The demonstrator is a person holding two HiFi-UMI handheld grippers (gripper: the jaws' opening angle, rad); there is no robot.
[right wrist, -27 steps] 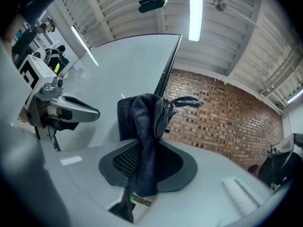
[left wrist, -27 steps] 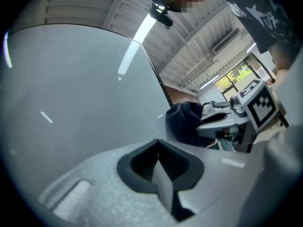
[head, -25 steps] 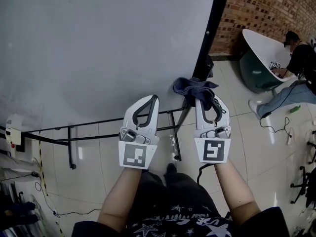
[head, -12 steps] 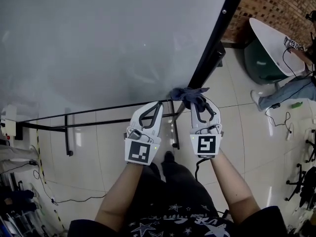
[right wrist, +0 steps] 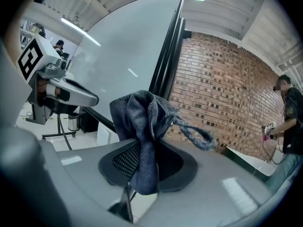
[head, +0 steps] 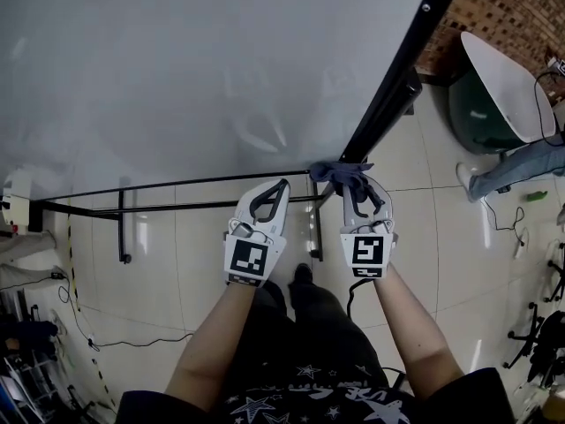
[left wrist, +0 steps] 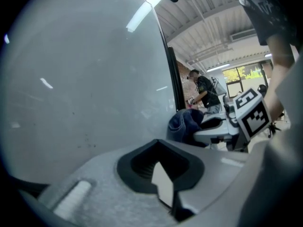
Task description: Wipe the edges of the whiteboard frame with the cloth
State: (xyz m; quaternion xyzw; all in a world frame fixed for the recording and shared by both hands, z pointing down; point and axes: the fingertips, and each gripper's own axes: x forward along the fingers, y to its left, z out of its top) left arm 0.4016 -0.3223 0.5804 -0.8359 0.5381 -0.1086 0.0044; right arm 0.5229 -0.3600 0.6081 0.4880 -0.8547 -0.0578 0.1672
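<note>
Right gripper (head: 357, 186) clamps cloth (head: 340, 173) at whiteboard frame (head: 388, 87) corner.
Left gripper (head: 281, 185) alongside, jaws together; right gripper view alone shows cloth's loop (right wrist: 199, 135).

A: How is the whiteboard frame (head: 399, 64) coloured?
B: Black; the whiteboard (head: 194, 69) is seen pale grey-white, the cloth (head: 342, 172) dark blue-grey.
A: And patterns?
B: Black-and-white squares are shown on the white left gripper (head: 281, 185) and right gripper (head: 359, 183); red-brown bricks are seen on the wall (head: 510, 5).
</note>
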